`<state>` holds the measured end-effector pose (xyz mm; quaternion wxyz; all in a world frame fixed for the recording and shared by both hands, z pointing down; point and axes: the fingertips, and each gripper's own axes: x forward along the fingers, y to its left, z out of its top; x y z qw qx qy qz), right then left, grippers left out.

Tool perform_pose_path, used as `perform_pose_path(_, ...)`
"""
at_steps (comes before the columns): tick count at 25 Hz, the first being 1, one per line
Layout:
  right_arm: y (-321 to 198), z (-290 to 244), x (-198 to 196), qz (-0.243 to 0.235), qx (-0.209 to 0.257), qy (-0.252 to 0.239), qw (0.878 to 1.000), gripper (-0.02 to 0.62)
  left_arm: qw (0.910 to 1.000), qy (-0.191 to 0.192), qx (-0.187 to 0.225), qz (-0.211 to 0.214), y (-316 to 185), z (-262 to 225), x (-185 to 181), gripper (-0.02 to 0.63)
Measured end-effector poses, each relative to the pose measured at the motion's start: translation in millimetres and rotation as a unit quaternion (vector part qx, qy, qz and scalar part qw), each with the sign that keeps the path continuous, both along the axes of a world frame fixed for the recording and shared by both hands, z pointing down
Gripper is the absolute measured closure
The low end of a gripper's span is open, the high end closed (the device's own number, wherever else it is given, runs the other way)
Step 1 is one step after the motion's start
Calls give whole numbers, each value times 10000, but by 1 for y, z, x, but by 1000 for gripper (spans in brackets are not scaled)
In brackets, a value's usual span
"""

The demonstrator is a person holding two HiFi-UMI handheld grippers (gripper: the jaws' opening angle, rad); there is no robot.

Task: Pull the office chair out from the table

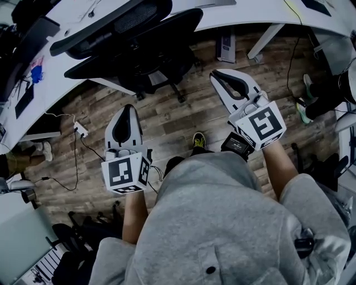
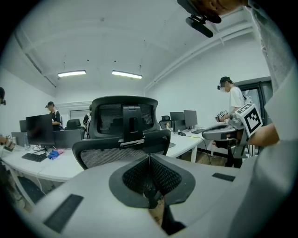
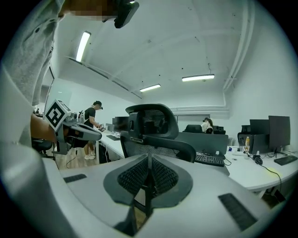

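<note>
The black mesh office chair (image 1: 139,39) stands at the white table (image 1: 239,14), its seat partly under the edge and its back toward me. The chair's headrest and backrest (image 2: 123,130) rise just beyond my left gripper's tips. My left gripper (image 1: 127,107) hangs over the wooden floor short of the chair, shut with nothing in it; the left gripper view shows its pads (image 2: 149,160) pressed together. My right gripper (image 1: 218,74) is further forward on the right, also shut and empty (image 3: 149,160), with the chair (image 3: 151,128) ahead of it. Neither gripper touches the chair.
A power strip (image 1: 80,131) with cables lies on the floor at the left. A table leg (image 1: 266,39) and a box (image 1: 226,45) stand under the table to the right. Another person's shoes (image 1: 307,106) are at the right edge, and dark chair bases (image 1: 83,234) at lower left.
</note>
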<state>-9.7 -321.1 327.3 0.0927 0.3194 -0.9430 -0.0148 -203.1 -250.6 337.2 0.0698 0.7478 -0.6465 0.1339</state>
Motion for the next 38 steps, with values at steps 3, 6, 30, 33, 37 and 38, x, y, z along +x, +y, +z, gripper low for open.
perform_pose_path(3, -3, -3, 1, -18, 61, -47, 10000, 552, 9999, -52, 56, -70, -1, -4, -1, 591)
perform_pose_path(6, -5, -7, 2, -27, 128, -79, 9999, 552, 9998, -104, 118, -124, -2, -9, -4, 591)
perform_pose_path(30, -46, -33, -24, 8, 707, 231, 9972, 552, 9973, -369, 437, -456, -38, -27, -62, 591)
perform_pose_path(33, -57, -36, -28, 6, 831, 368, 9959, 552, 9958, -631, 439, -496, -45, -30, -73, 591)
perform_pose_path(37, -73, -40, -34, 8, 1011, 574, 9932, 552, 9935, -857, 474, -574, -55, -37, -91, 591)
perform_pose_path(38, -79, -40, -35, 17, 1050, 631, 9925, 552, 9933, -891, 457, -585, -58, -37, -95, 589)
